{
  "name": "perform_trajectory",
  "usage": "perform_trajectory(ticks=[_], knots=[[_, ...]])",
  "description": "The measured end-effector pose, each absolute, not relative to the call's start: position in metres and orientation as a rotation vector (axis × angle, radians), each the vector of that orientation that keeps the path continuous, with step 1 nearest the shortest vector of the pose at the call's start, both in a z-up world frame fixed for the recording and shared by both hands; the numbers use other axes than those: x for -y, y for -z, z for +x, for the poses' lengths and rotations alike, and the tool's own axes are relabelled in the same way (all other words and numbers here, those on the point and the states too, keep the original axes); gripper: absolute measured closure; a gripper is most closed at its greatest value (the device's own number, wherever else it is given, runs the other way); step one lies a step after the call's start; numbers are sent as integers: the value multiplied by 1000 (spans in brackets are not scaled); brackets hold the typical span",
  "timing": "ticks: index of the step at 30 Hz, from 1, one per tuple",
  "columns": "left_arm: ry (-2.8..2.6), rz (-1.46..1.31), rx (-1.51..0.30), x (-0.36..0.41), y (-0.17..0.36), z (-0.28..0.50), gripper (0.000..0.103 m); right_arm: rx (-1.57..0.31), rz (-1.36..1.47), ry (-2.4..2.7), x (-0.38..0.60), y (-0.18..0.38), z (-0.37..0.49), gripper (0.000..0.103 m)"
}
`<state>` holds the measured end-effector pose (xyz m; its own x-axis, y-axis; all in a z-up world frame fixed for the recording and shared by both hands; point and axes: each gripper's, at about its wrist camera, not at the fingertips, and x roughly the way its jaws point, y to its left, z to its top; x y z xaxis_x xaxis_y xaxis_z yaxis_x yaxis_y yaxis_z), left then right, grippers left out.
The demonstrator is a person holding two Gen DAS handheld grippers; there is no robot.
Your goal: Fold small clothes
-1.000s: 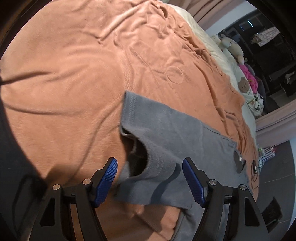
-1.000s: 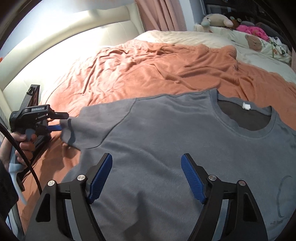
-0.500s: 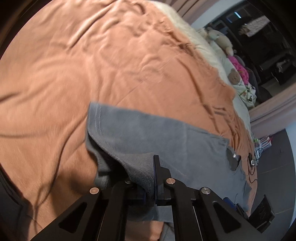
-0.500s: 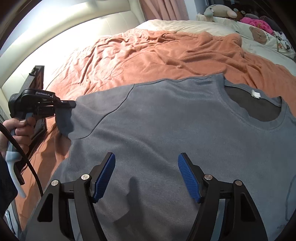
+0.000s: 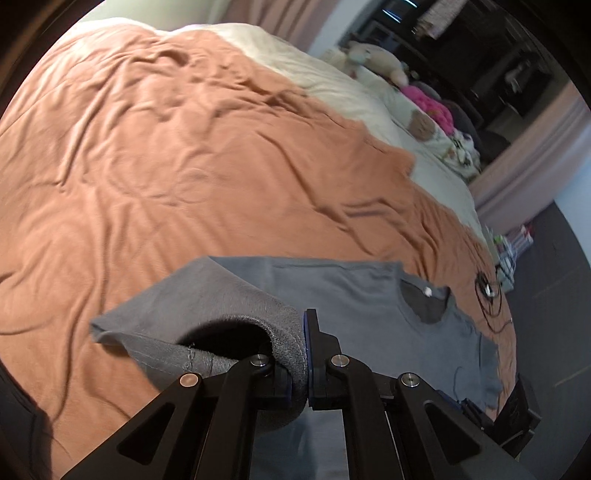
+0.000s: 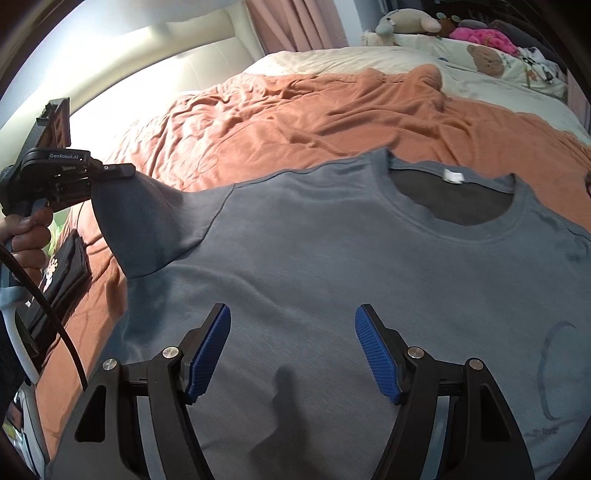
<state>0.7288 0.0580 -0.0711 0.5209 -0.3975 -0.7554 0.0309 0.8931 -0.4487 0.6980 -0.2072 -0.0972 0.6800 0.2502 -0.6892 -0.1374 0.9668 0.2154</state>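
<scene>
Left wrist | left hand-held gripper point(image 5: 305, 363) now pinching sleeve point(image 5: 207, 314), lifted | right point(image 6: 293, 354) spread

T-shirt point(image 6: 332, 266) lies on blanket point(image 6: 295, 110), plush toys point(image 6: 406, 20) behind.

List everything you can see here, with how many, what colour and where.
T-shirt: one, grey, spread on the blanket, one sleeve lifted.
Blanket: one, orange, over the bed.
Sheet: one, cream, at the far end of the bed.
Headboard: one, cream, far left in the right view.
Curtain: one, pink, behind the bed.
Soft toys: several, beige, brown and pink, at the far edge of the bed.
Black pouch: one, paw print, left edge of the bed.
Left gripper: fingers shut on the sleeve.
Right gripper: blue fingers open above the T-shirt.
</scene>
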Motion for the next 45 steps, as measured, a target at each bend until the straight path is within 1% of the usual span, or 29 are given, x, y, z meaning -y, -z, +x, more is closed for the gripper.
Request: perform_trajectory(ticks=[6,8,9,10,11,12,13,16,23,28,38,45], knots=[[351,-364,-1064,-4,81,728,98,-790,181,-189,229,92,678,34],[380,-341,-1115,15,88,727,95,-791,193,-182,234,92,672,34],[397,-334,-1141,23,92,727,86,-793,196,-180,236,92,670,34],[419,-329,-1161,30,95,726,73,-794,198,-178,238,92,668,34],[429,-329,-1162,33,94,724,65,-796,199,-176,240,92,665,34],[440,-328,-1155,35,92,722,51,-798,198,-175,242,91,663,34],[450,-325,-1141,35,88,719,42,-799,199,-175,243,91,661,34],[469,-335,-1100,30,74,710,30,-794,208,-177,245,87,658,34],[425,-328,-1048,-9,52,691,30,-798,201,-197,233,79,667,34],[317,-323,-1043,-52,60,676,30,-796,133,-233,205,73,680,34],[183,-354,-1012,-141,78,636,30,-810,-61,-301,117,64,717,34],[136,-384,-992,-182,91,609,30,-822,-237,-330,48,72,743,26]])
